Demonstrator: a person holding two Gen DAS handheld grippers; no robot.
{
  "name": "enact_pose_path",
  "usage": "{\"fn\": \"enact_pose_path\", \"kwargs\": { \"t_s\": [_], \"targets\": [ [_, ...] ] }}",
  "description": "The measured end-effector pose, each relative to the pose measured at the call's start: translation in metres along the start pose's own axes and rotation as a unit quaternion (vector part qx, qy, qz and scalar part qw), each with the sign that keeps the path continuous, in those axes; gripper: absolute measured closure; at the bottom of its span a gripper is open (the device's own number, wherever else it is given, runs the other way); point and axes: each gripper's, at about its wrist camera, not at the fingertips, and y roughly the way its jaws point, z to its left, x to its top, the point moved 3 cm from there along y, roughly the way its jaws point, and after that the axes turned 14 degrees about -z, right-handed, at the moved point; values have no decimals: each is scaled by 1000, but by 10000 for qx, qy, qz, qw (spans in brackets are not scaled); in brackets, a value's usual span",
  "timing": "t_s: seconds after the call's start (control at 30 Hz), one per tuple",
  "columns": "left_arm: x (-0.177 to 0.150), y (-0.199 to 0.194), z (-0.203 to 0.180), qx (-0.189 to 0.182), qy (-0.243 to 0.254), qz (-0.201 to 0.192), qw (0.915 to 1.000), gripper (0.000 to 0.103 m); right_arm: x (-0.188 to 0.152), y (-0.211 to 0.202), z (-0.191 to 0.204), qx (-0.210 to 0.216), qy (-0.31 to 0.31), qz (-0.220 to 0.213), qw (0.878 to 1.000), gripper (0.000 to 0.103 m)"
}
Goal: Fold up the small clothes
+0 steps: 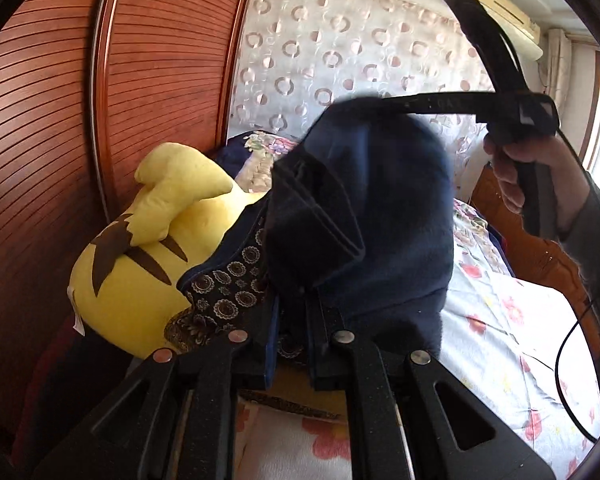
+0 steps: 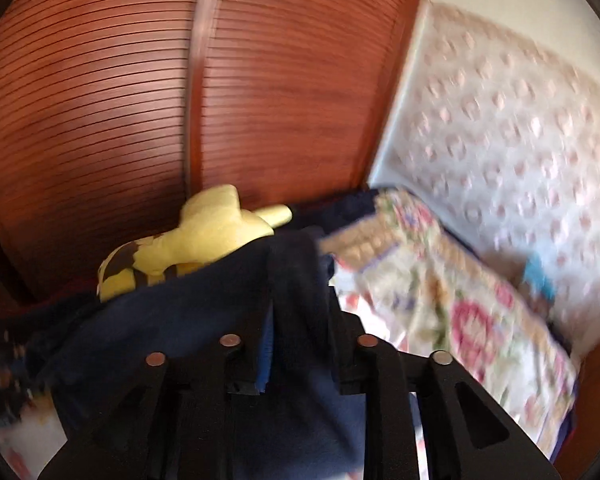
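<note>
A dark navy garment [image 1: 380, 208] hangs in the air over the bed, held at both ends. My left gripper [image 1: 296, 320] is shut on its lower edge, cloth bunched between the fingers. My right gripper [image 1: 356, 102] shows in the left wrist view at upper right, a hand on its handle, its fingers pinching the garment's top. In the blurred right wrist view the right gripper [image 2: 300, 312] is shut on a fold of the navy garment [image 2: 188, 328], which drapes left and down.
A yellow plush toy [image 1: 148, 240] lies against the slatted wooden wardrobe [image 1: 60, 120]. A floral sheet [image 1: 500, 320] covers the bed, with a folded floral quilt [image 2: 440, 292] by the patterned curtain [image 1: 360, 52]. A dark patterned cloth [image 1: 228, 288] lies beside the plush.
</note>
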Motion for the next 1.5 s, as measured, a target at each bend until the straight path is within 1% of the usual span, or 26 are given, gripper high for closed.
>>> {"fn": "enact_pose_path", "kwargs": {
  "t_s": [0.03, 0.07, 0.1, 0.13, 0.17, 0.2, 0.3, 0.33, 0.37, 0.4, 0.43, 0.5, 0.53, 0.57, 0.77, 0.87, 0.97, 1.07, 1.17, 1.33, 1.4, 1.47, 1.5],
  "targets": [
    [-2, -7, 3, 74, 48, -75, 9999, 88, 2, -1, -4, -75, 116, -13, 9999, 72],
    [-1, -8, 4, 150, 89, -135, 9998, 86, 4, -3, -6, -45, 168, -83, 9998, 67],
    [0, -11, 7, 221, 121, -174, 9995, 83, 6, -4, -4, 21, 163, -144, 9998, 66],
    [1, -14, 10, 196, 98, -190, 9996, 75, 5, -7, -5, 36, 135, -182, 9997, 66],
    [2, -17, 10, 86, 33, -217, 9997, 67, 3, -9, -5, 4, 111, -170, 9998, 66],
    [3, -18, 10, 38, 5, -236, 9997, 65, 2, -9, -4, -11, 127, -146, 9998, 66],
    [6, -25, 4, -60, 87, -282, 9995, 64, -13, -24, -1, 57, 303, -168, 9994, 66],
    [8, -27, 0, -85, 140, -296, 9994, 59, -17, -29, 0, 42, 372, -180, 9991, 66],
    [10, -29, -3, -125, 190, -324, 9992, 45, -23, -38, 1, 0, 464, -205, 9987, 66],
    [10, -35, -8, -172, 241, -370, 9989, 38, -35, -59, 4, -51, 569, -238, 9981, 66],
    [11, -39, -12, -239, 273, -416, 9985, 34, -41, -74, 7, -140, 683, -208, 9974, 66],
    [12, -48, -23, -393, 348, -459, 9976, 33, -54, -105, 11, -306, 925, -178, 9951, 66],
    [13, -51, -27, -417, 378, -468, 9973, 28, -60, -123, 14, -314, 989, -248, 9943, 66],
    [13, -57, -33, -471, 418, -513, 9967, 22, -65, -143, 19, -365, 995, -306, 9939, 66],
    [15, -81, -72, -785, 621, -563, 9934, 21, -97, -241, 36, -956, 1282, -533, 9857, 66],
    [14, -93, -91, -908, 738, -600, 9913, 21, -109, -277, 47, -1333, 1357, -628, 9797, 66],
    [11, -106, -109, -1130, 796, -601, 9886, 21, -120, -310, 58, -1587, 1551, -753, 9722, 65],
    [6, -116, -122, -1235, 841, -583, 9871, 21, -132, -342, 72, -1830, 1670, -860, 9650, 62],
    [2, -125, -134, -1335, 860, -550, 9858, 21, -145, -367, 94, -2048, 1792, -936, 9577, 58],
    [-2, -145, -156, -1403, 1031, -626, 9827, 21, -158, -398, 134, -2302, 1950, -1059, 9475, 55],
    [-2, -153, -162, -1440, 1062, -672, 9816, 21, -159, -406, 147, -2389, 1988, -1162, 9434, 50],
    [-1, -163, -167, -1416, 1091, -745, 9811, 21, -159, -416, 161, -2555, 2028, -1188, 9378, 41],
    [-1, -166, -171, -1376, 1099, -778, 9813, 21, -160, -419, 166, -2619, 2032, -1193, 9359, 40]
  ]
}}
